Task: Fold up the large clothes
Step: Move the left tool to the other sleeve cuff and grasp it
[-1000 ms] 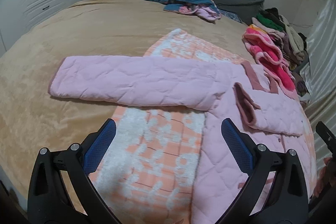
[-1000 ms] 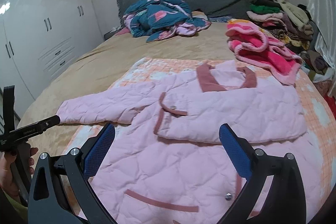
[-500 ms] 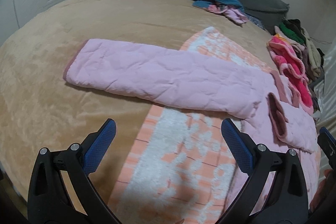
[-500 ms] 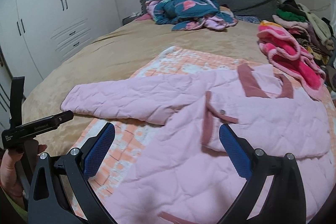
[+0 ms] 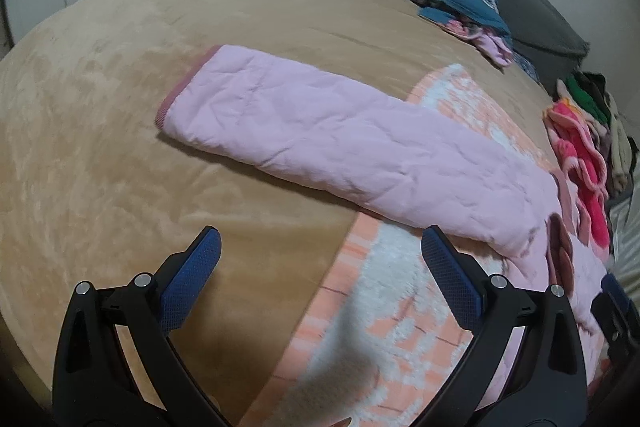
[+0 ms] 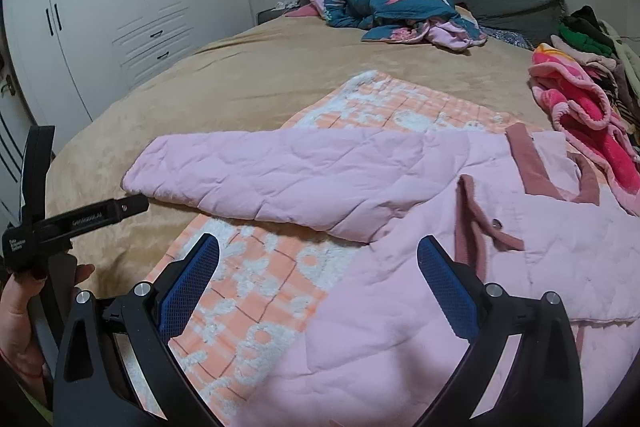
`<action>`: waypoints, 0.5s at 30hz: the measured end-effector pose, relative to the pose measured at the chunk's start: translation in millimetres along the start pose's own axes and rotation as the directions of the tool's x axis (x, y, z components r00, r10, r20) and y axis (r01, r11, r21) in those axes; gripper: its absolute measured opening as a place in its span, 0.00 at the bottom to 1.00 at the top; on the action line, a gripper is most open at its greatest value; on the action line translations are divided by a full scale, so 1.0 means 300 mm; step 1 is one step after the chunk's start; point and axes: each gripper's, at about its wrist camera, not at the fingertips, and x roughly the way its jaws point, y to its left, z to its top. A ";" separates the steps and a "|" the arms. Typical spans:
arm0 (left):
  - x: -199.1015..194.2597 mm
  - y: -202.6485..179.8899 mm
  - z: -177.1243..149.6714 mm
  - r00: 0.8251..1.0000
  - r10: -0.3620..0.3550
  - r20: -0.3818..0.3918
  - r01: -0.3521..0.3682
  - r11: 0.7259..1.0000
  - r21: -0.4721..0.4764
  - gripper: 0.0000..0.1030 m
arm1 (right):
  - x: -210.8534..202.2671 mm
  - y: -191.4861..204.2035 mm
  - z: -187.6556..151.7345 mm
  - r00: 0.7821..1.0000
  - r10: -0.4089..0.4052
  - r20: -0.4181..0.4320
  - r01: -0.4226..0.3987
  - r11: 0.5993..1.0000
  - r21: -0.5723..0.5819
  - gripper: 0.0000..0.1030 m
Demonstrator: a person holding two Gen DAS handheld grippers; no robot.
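A pink quilted jacket (image 6: 420, 227) lies on the bed (image 6: 260, 75), 1 sleeve (image 5: 340, 139) still spread out, 1 folded in. Both hand-held grippers, left (image 5: 320, 267) and right (image 6: 318, 267), hover open, gripping nothing.

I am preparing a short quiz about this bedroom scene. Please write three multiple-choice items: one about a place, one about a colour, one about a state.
1. Where does the cuff of the outstretched sleeve of the pale pink quilted jacket lie?
A. on the tan plush bedspread
B. on the grey headboard
C. on the floor

2. What colour are the pads of the left gripper?
A. red
B. blue
C. green

3. How is the right gripper?
A. shut on the sleeve
B. shut on the orange checked blanket
C. open, holding nothing

Answers: 1 A, the cuff rests on the bedspread; 2 B, both pads are blue; 3 C, its jaws stand wide apart.
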 end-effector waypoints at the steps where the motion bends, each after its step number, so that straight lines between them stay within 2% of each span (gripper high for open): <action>1: 0.011 0.012 0.004 1.000 0.002 -0.004 -0.002 1.000 -0.014 0.91 | 0.008 0.006 -0.003 1.000 0.002 -0.002 -0.002 1.000 -0.002 0.96; 4: 0.041 0.051 0.014 1.000 0.010 -0.020 -0.012 0.998 -0.066 0.91 | 0.031 0.023 -0.006 1.000 0.002 -0.019 -0.003 1.000 -0.014 0.96; 7: 0.074 0.087 0.027 0.999 -0.015 -0.028 0.012 0.991 -0.131 0.91 | 0.047 0.028 -0.010 1.000 -0.006 -0.026 0.006 1.000 -0.026 0.96; 13: 0.160 0.173 0.035 0.999 -0.021 -0.036 0.010 0.961 -0.277 0.91 | 0.091 -0.006 -0.033 0.999 -0.004 -0.052 0.003 1.000 -0.005 0.96; 15: 0.183 0.202 0.038 0.999 0.002 -0.038 -0.014 0.950 -0.312 0.91 | 0.116 -0.024 -0.042 0.998 0.004 -0.065 -0.003 1.000 0.015 0.96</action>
